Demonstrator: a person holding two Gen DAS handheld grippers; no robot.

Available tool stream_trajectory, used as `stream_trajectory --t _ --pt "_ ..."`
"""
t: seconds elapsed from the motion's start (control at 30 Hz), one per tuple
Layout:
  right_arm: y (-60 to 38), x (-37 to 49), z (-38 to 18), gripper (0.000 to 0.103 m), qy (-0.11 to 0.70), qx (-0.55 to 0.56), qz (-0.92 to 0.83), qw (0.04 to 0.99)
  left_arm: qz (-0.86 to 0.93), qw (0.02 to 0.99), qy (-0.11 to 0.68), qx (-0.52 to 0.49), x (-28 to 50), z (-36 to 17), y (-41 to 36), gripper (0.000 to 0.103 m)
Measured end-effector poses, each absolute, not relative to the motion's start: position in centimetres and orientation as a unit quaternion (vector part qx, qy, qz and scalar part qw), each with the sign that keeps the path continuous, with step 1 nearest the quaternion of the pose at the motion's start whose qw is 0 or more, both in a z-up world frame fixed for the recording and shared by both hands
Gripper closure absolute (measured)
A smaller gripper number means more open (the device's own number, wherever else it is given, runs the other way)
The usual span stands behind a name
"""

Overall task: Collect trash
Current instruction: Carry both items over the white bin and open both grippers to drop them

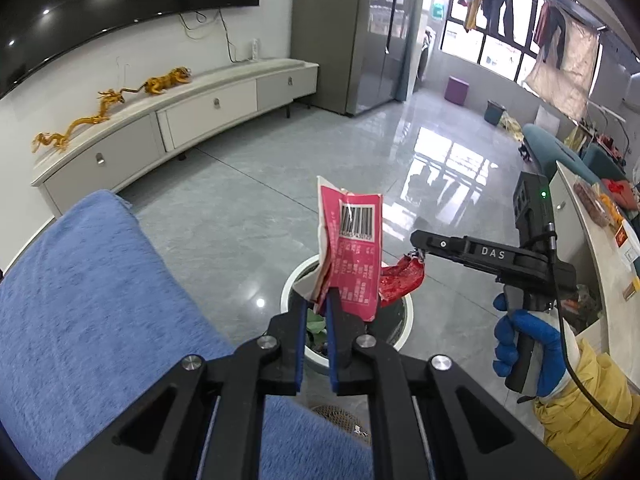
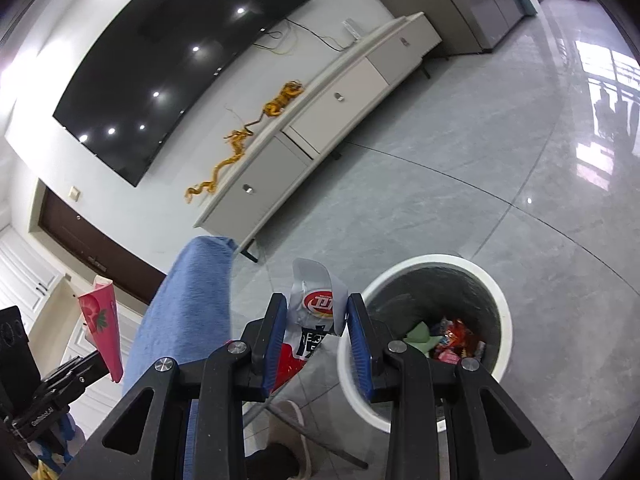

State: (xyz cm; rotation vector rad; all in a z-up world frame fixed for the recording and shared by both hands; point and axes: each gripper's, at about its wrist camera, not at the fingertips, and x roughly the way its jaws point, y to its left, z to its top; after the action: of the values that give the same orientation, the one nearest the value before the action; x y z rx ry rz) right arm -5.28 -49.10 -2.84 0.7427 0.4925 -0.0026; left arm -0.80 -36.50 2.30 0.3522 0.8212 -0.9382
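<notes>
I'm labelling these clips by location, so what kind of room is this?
Most likely a home living room: a big wall-mounted TV over a long low cabinet, a blue-covered seat, and laundry hanging by the window.

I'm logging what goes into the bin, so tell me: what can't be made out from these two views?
- Left wrist view: most of the trash bin and its contents, hidden by the pink wrapper in the left gripper.
- Left wrist view: what the red wrapper in the right gripper is; crumpled, no readable print.
- Right wrist view: the silver wrapper's lower part, hidden by the gripper's fingers.
- Right wrist view: individual items in the bin, too small.
</notes>
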Motion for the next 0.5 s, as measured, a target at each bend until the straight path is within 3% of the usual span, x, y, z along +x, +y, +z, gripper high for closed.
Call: stream_trajectory --t 0.5 --pt "-51.4 -2.5 -7.1 0.074 0.283 0.365 -0.036 0.886 -0.438 0.766 0.437 0.174 1.5 -3.0 -42.3 0.095"
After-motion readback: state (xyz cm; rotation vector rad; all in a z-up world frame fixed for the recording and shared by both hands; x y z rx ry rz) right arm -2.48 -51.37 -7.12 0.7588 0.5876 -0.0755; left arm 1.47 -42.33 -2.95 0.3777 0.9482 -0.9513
